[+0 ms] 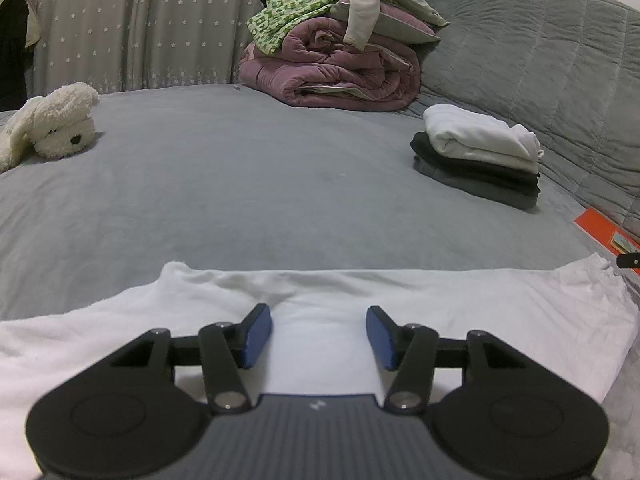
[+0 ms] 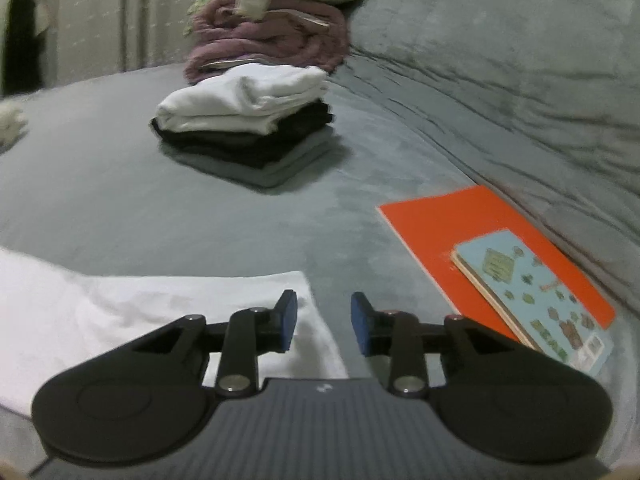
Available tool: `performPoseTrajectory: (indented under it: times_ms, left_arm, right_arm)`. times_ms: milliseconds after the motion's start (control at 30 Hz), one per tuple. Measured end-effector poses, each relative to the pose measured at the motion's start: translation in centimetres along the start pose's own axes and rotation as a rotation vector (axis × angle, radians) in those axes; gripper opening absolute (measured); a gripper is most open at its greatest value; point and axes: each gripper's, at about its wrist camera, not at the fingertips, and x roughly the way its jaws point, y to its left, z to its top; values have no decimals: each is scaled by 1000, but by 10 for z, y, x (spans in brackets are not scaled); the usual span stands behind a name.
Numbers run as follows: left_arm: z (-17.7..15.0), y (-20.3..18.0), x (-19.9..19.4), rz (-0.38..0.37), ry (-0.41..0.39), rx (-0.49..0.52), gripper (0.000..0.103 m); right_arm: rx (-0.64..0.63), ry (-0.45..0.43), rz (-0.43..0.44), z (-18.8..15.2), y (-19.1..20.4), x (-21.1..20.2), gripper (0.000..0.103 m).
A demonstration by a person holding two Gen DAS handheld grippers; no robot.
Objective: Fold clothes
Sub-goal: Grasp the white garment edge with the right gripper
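A white garment (image 1: 360,304) lies spread flat across the near part of the grey bed. My left gripper (image 1: 319,334) hovers over its middle, jaws open, with only cloth beneath and nothing pinched. In the right wrist view the same white garment (image 2: 120,312) ends at a corner under my right gripper (image 2: 324,328). Its jaws stand apart; the left pad is over the cloth's edge, the right pad over bare sheet, and nothing is gripped. A folded stack (image 1: 476,156) of a white piece on black and grey pieces sits farther back; it shows as the stack (image 2: 248,120) in the right wrist view.
A pile of unfolded clothes on a rolled mauve blanket (image 1: 340,60) sits at the back. A white plush dog (image 1: 52,124) lies far left. An orange folder (image 2: 460,232) with a light-blue booklet (image 2: 532,296) lies to the right beside the quilted grey headboard (image 1: 540,60). A curtain (image 1: 120,28) hangs behind.
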Motion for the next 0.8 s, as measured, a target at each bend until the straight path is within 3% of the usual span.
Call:
performPoseTrajectory:
  times_ms: [100,400,533,633,667,800]
  left_arm:
    - [0,-1,0,0,-1,0,55]
    - [0,-1,1,-6,-1,3,58]
    - [-1,0,1,-10,-2,2,59]
    - [-1,1,1,-15,-2,0,60]
    - [-1,1,1,-16,-2,1,60]
    - [-1,0,1,-15,-1,4,60]
  right_arm:
    - [-26,29,-2,2,10,7,34]
    - [454,120,122,17,-25,17,32]
    - [566,165,106,15,-28,28,31]
    - [588,158,88,15,-27,34,20]
    - [579,155,72,16,-26,35,6]
    - [547,103,13,19,-19,25,3]
